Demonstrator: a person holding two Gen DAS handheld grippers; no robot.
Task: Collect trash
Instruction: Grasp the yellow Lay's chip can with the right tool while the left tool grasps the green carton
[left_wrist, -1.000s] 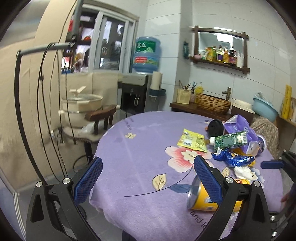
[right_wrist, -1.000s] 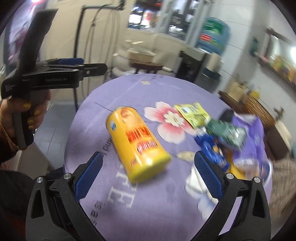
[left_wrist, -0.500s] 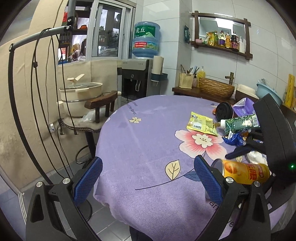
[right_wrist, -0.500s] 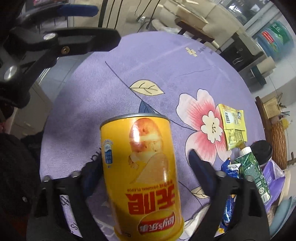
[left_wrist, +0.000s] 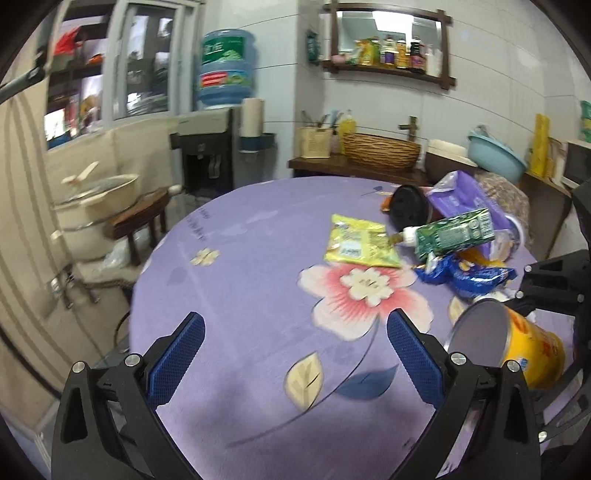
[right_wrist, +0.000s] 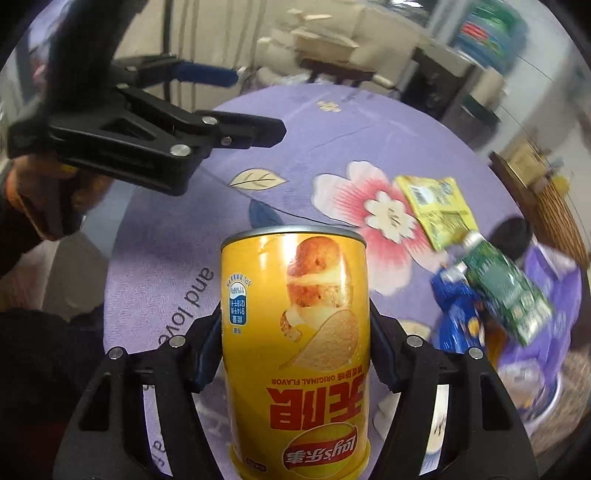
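My right gripper (right_wrist: 295, 343) is shut on a yellow Lay's chip can (right_wrist: 295, 332) and holds it above the purple tablecloth (right_wrist: 258, 147). The can also shows in the left wrist view (left_wrist: 517, 347), at the right. My left gripper (left_wrist: 295, 343) is open and empty over the table's near edge; it shows in the right wrist view (right_wrist: 236, 107) at the upper left. A trash pile lies at the right: a yellow wrapper (left_wrist: 356, 243), a green carton (left_wrist: 452, 234), a blue wrapper (left_wrist: 469, 277), a purple bag (left_wrist: 465, 195) and a black cup (left_wrist: 408, 205).
A round table with a flowered purple cloth (left_wrist: 258, 258). Behind it stand a water dispenser (left_wrist: 207, 155), a wooden side counter with a wicker basket (left_wrist: 380, 151), and a stool with a pot (left_wrist: 96, 195) at the left.
My right gripper has closed on the chip can and lifted it off the cloth. My left gripper has moved forward over the table.
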